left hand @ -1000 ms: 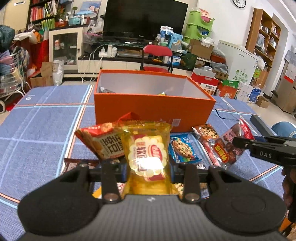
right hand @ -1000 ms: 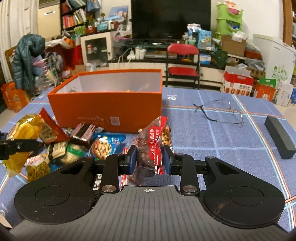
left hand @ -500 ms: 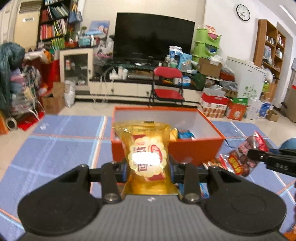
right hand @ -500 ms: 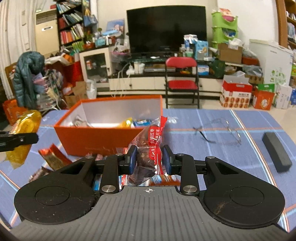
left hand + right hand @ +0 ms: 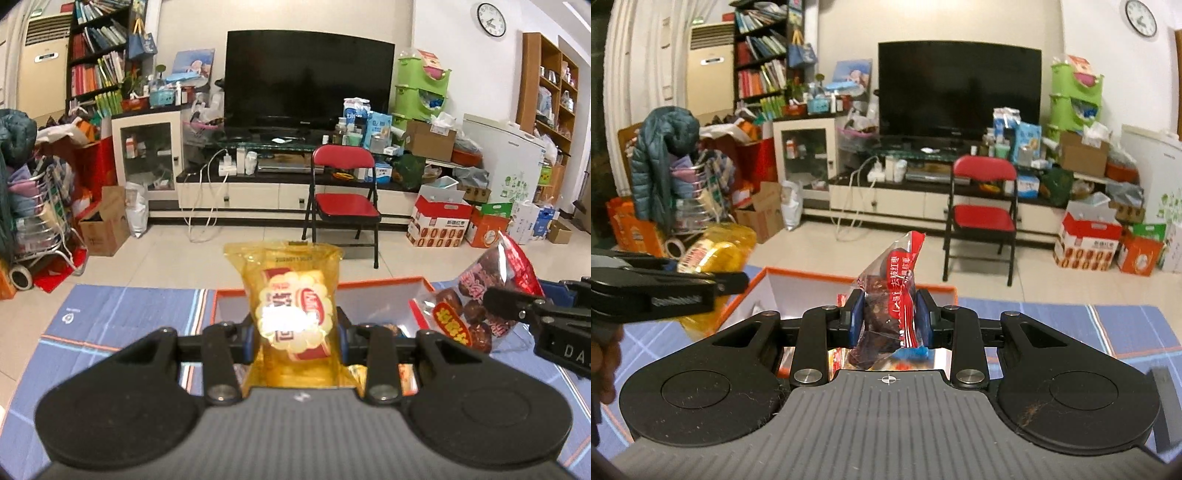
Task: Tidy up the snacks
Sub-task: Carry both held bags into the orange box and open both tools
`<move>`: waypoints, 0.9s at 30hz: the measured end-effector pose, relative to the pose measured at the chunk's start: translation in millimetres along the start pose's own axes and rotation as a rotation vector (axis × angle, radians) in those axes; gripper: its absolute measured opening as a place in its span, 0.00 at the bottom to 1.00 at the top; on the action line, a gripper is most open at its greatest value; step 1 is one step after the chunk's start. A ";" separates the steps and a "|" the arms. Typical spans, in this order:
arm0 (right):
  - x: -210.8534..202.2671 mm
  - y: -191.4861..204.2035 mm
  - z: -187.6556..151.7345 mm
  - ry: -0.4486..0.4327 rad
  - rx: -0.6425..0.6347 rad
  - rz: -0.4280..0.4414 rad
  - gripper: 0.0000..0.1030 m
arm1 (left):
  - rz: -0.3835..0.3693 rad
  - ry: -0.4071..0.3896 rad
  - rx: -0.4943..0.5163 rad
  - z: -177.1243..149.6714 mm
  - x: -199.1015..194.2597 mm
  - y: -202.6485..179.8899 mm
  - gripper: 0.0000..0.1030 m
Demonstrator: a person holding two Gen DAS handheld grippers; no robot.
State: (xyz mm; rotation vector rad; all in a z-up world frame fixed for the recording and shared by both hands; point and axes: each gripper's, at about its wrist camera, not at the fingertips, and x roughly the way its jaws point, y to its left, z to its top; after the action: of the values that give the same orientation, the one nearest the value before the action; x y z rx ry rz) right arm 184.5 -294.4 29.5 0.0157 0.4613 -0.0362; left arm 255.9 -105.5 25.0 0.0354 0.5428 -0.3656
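**Q:** So, what do the two tools hold?

**A:** Each is closed on one snack, with nothing loose between the fingers. At the centre of the left wrist view, the left tool (image 5: 295, 338) pinches a yellow packet (image 5: 291, 314) upright by its lower half. At the centre of the right wrist view, the right tool (image 5: 890, 319) clamps a red-and-clear packet of dark dates (image 5: 892, 295), its red top tilted to the right.

**Q:** Where are they?

**A:** Both hang above an open orange box (image 5: 376, 286) with white inner walls. A few wrappers show inside it, too hidden to count. The date packet also appears at the right edge of the left view, and the yellow one at the left edge of the right view.

**Q:** How many of each?

**A:** Two tools, two held packets, one box.

**Q:** And the surroundings?

**A:** The box sits on a tabletop under a blue cloth with pale and orange lines (image 5: 122, 314). Beyond is a cluttered living room: one black television (image 5: 308, 79) upper centre, one red folding chair (image 5: 343, 192) below it, one wall clock (image 5: 491, 19) upper right, bookshelves upper left.
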 end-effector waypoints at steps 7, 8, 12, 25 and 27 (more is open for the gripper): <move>72.8 12.1 18.0 0.110 -0.026 -0.049 0.43 | 0.085 0.070 0.030 5.5 56.3 -8.0 0.67; 67.8 10.8 18.6 0.094 -0.015 -0.057 0.43 | 0.078 0.057 0.028 4.5 49.1 -5.2 0.68; 9.9 -2.3 11.1 -0.025 0.028 -0.032 0.51 | 0.059 -0.037 0.003 -7.2 -13.3 18.1 0.87; -82.8 -41.2 -142.7 0.022 0.165 -0.126 0.67 | 0.193 0.027 -0.148 -133.1 -114.6 103.9 0.87; -74.6 -43.1 -145.6 0.025 0.133 -0.141 0.69 | 0.208 0.047 -0.136 -141.8 -111.0 106.0 0.87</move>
State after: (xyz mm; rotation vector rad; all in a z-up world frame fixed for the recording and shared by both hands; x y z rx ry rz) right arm 51.4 -331.8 -67.9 0.1139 0.4840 -0.2056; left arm 134.2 48.5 -46.5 -0.0306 0.6036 -0.1245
